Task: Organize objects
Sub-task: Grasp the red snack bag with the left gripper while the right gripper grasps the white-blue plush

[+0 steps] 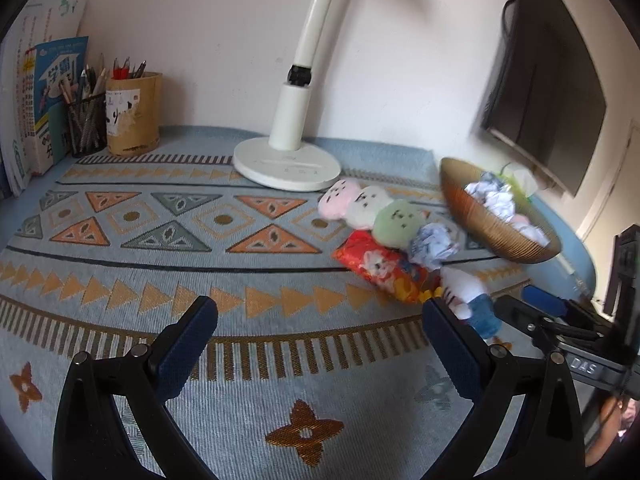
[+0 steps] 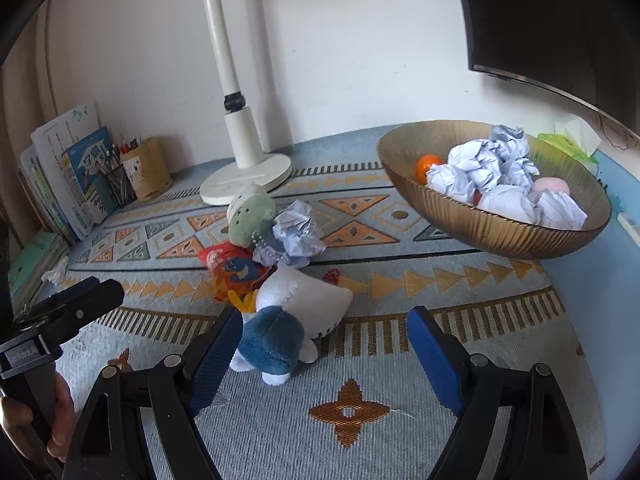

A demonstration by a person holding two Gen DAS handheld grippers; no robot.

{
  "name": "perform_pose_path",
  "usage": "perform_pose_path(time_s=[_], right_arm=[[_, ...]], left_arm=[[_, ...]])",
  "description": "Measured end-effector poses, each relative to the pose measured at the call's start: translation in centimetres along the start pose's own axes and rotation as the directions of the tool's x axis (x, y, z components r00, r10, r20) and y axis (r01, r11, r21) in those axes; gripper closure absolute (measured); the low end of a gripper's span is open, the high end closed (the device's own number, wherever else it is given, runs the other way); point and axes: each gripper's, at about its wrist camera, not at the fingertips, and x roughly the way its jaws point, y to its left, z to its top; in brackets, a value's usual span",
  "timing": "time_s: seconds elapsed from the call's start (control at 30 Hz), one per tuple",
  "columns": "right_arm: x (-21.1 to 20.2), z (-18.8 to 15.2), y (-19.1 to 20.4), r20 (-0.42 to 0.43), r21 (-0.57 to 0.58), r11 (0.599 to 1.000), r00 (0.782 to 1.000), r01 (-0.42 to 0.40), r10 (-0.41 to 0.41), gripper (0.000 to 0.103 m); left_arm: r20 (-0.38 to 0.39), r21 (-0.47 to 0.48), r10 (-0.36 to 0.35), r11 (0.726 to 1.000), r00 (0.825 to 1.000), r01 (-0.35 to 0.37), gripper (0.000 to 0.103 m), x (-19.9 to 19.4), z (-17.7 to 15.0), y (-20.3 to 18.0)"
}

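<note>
We hold both tools, the left tool (image 1: 320, 320) and right tool (image 2: 324, 330), wide apart and empty, the right one by the plush toy (image 2: 292, 320), probably to grab it for the bowl (image 2: 492, 232).

Left gripper (image 1: 320, 312) and right gripper (image 2: 326, 322) both gape wide

Black two-finger grippers (image 1: 320, 320) (image 2: 324, 328), blue textured pads (image 2: 432, 356), silver pivot screws (image 1: 497, 350).

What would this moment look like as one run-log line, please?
left gripper: open, empty | right gripper: open, plush toy between fingers, ungripped | bowl: crumpled paper
</note>
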Motion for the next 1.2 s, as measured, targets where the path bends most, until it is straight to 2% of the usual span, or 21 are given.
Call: perform_pose_path(time_s=[0.07, 0.13, 0.2, 0.27, 0.33, 0.4, 0.47, 0.53, 0.63, 0.67, 0.73, 0.77, 0.83, 0.93, 1.0, 1.13, 1.2], right_arm=[[0.2, 0.0, 0.3, -0.014, -0.013, 1.0, 1.0, -0.011, 0.011, 0.02], [0.6, 0.1, 0.8, -0.046, -0.036, 0.998, 0.997, -0.056, 0.054, 0.02], [1.1, 0.1, 1.5, -0.068, -0.054, 0.998, 0.997, -0.038, 0.035, 0.02], [1.7, 0.1, 2.1, -0.097, -0.065, 0.997, 0.995, -0.039, 0.032, 0.02], [2.7, 0.0, 2.4, -0.137, -0.079, 0.997, 0.991, -0.017, 0.006, 0.023], [3.2, 0.1, 2.1, -0.156, -0.066, 0.998, 0.988, -0.018, 0.007, 0.027], [3.2, 0.2, 1.2, -0.152, -0.021, 0.999, 0.988, -0.037, 0.033, 0.027], [2.9, 0.3, 0.3, -0.136, 0.021, 0.998, 0.989, -0.051, 0.053, 0.027], [2.5, 0.3, -0.2, -0.114, 0.054, 0.998, 0.992, -0.045, 0.051, 0.027], [2.4, 0.4, -0.1, -0.108, 0.051, 0.998, 0.993, -0.041, 0.046, 0.027], [2.1, 0.3, 0.3, -0.098, 0.032, 0.999, 0.994, -0.035, 0.038, 0.027], [2.0, 0.3, 0.6, -0.099, 0.025, 0.999, 0.995, -0.03, 0.032, 0.027], [1.8, 0.4, 1.0, -0.099, 0.023, 0.999, 0.995, -0.028, 0.03, 0.027], [1.8, 0.6, 0.9, -0.102, 0.103, 0.99, 0.989, -0.092, 0.102, 0.027], [2.4, 0.5, 0.9, -0.135, 0.141, 0.986, 0.986, -0.083, 0.102, 0.027], [3.4, 0.4, 1.4, -0.172, 0.131, 0.99, 0.982, -0.054, 0.076, 0.028], [3.6, 0.6, 1.7, -0.169, 0.134, 0.989, 0.982, -0.061, 0.084, 0.028]], left_arm=[[-0.049, 0.007, 0.03, 1.0, 0.998, -0.03, 0.001, 1.0, 0.3, -0.6], [-0.078, -0.024, -0.022, 1.0, 0.997, 0.02, 0.001, 2.1, 1.1, -1.5], [-0.101, -0.049, -0.08, 0.996, 0.992, 0.076, 0.001, 3.2, 1.9, -2.6], [-0.168, -0.017, -0.066, 0.998, 0.984, 0.064, 0.001, 5.4, 2.4, -4.2], [-0.204, 0.046, -0.045, 0.997, 0.978, 0.055, 0.001, 7.3, 2.7, -5.6], [-0.246, 0.103, 0.009, 0.994, 0.969, 0.017, 0.003, 8.6, 2.5, -6.2], [-0.247, 0.115, 0.071, 0.992, 0.966, -0.044, 0.007, 8.7, 2.3, -5.8], [-0.232, 0.049, 0.089, 0.996, 0.969, -0.079, 0.007, 7.7, 2.3, -3.6], [-0.185, -0.023, 0.203, 0.977, 0.961, -0.211, 0.007, 5.9, 2.5, 0.1], [-0.182, -0.057, 0.196, 0.976, 0.963, -0.21, 0.007, 5.4, 2.5, 1.5], [-0.176, -0.128, 0.1, 0.984, 0.979, -0.124, 0.007, 4.4, 2.6, 3.5], [-0.169, -0.139, 0.079, 0.985, 0.982, -0.103, 0.007, 4.1, 2.7, 3.8], [-0.161, -0.116, 0.061, 0.99, 0.985, -0.08, 0.007, 4.0, 3.0, 3.1], [-0.174, -0.063, -0.008, 0.998, 0.985, -0.002, 0.008, 5.2, 3.1, 0.2], [-0.194, -0.029, -0.036, 0.999, 0.98, 0.031, 0.014, 6.6, 3.2, -2.1], [-0.265, 0.072, 0.04, 0.997, 0.963, -0.022, 0.024, 9.5, 2.9, -5.5], [-0.244, 0.105, 0.066, 0.994, 0.967, -0.042, 0.028, 9.7, 2.9, -6.1]])
